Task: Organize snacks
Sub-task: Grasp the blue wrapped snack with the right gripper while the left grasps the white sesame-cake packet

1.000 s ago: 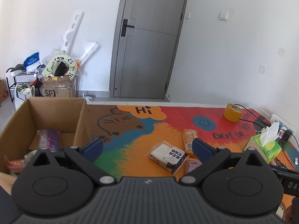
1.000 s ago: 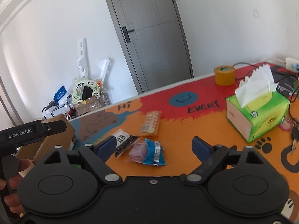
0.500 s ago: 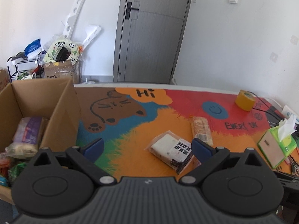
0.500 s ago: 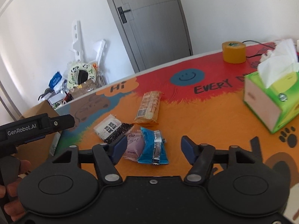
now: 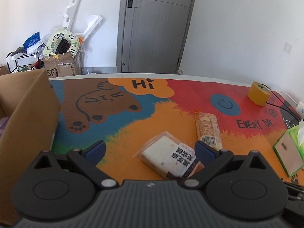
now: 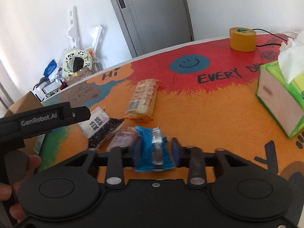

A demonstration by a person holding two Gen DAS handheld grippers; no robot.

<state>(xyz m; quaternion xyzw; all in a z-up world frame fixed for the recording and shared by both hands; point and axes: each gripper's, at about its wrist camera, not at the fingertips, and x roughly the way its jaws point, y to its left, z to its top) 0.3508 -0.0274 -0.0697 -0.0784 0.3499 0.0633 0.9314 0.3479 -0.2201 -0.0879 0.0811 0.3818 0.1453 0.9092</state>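
Right gripper point(image 6: 154, 150): lower centre of the right wrist view, fingers drawn in against the sides of the blue foil snack packet point(image 6: 153, 152), pinching it
Left gripper point(image 5: 150, 150): fingers spread wide, holding nothing, hovering over the white rice-cake pack point(image 5: 169, 158) at lower centre of the left wrist view
Blue foil snack packet: low centre of frame, on the orange part of the mat point(image 6: 209, 114), touching a pinkish packet point(image 6: 122, 139) to its left
Handling: looks light, soft and crinkly, probably slippery; a grip across the middle seems safest, gently, lest the contents crush
Other snacks: long cracker pack point(image 6: 143, 99) at mid-frame, flat and stiff-looking
Cardboard box point(image 5: 24, 129): left edge of the left wrist view, likely destination
Bystanders: tissue box point(image 6: 281, 102) far right, tape roll point(image 6: 242, 39) upper right
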